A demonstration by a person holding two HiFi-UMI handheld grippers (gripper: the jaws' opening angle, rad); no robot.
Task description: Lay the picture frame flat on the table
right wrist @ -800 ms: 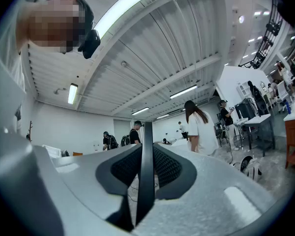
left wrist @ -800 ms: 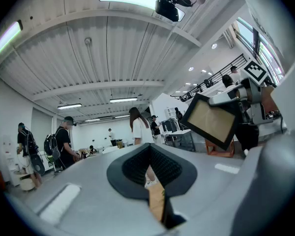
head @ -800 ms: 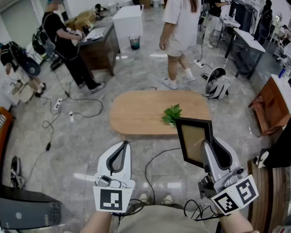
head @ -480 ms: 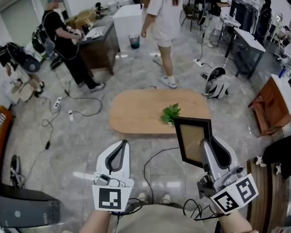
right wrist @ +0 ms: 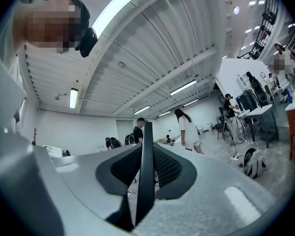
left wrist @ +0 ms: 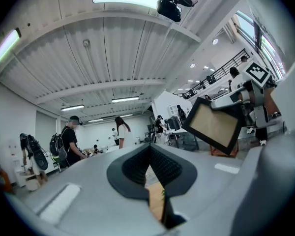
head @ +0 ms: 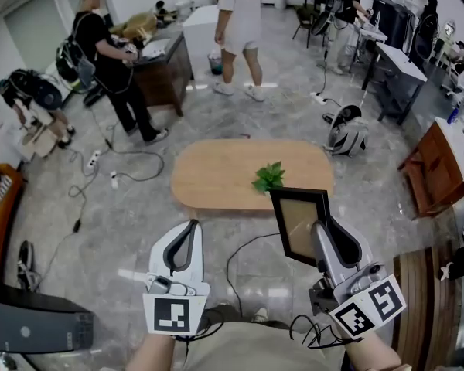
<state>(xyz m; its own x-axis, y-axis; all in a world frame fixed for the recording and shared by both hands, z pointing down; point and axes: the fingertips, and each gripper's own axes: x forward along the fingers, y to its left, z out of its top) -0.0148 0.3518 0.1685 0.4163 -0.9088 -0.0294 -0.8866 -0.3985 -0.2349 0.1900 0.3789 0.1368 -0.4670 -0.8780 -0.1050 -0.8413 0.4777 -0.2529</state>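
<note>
Near wooden table [head: 209, 178], right claw [head: 321, 230] clamping picture frame [head: 294, 216]

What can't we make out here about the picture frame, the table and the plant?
Head view: the lower edge of the picture frame is hidden behind the right gripper.
Right gripper view: the frame shows only edge-on. Elsewhere it is a plain tan panel, front or back unclear.
Head view: the pot of the plant is covered by leaves.
Head view: the legs of the table are hidden under its top.

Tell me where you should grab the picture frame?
Probably by its thin black border. The right gripper is shut on the picture frame at its lower edge, coming from the person's side. Flat, thin and upright, it offers only an edge to fit between jaws.
</note>
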